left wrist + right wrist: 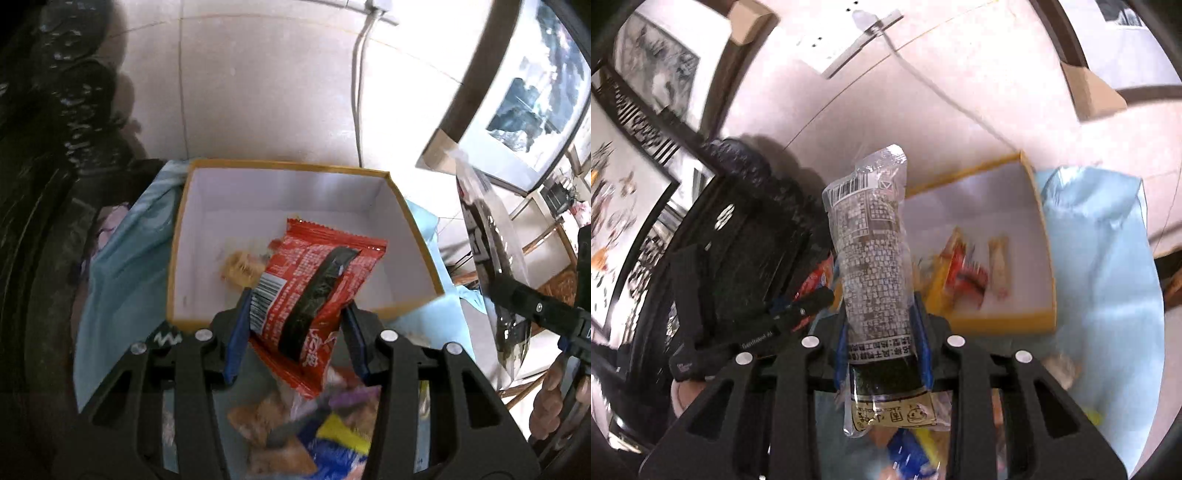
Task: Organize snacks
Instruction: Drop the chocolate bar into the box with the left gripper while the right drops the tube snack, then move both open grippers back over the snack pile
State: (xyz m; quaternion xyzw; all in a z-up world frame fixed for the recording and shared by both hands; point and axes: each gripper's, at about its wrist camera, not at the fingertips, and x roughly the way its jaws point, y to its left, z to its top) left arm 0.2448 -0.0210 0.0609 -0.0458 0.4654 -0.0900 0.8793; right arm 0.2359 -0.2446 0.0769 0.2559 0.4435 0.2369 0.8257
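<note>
The floor is of pale, glossy tiles. A white cable runs across it. Framed pictures lean at the side, and dark carved wooden furniture stands opposite.

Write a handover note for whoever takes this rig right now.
Left gripper: shut on the red snack packet, held above the box's near edge.
Right gripper: shut on the clear dark-printed packet, upright, not yet over the box.
Yellow-rimmed box: a few snacks already inside.
Left to do: drop both packets in, then clear the loose snacks on the blue cloth.
</note>
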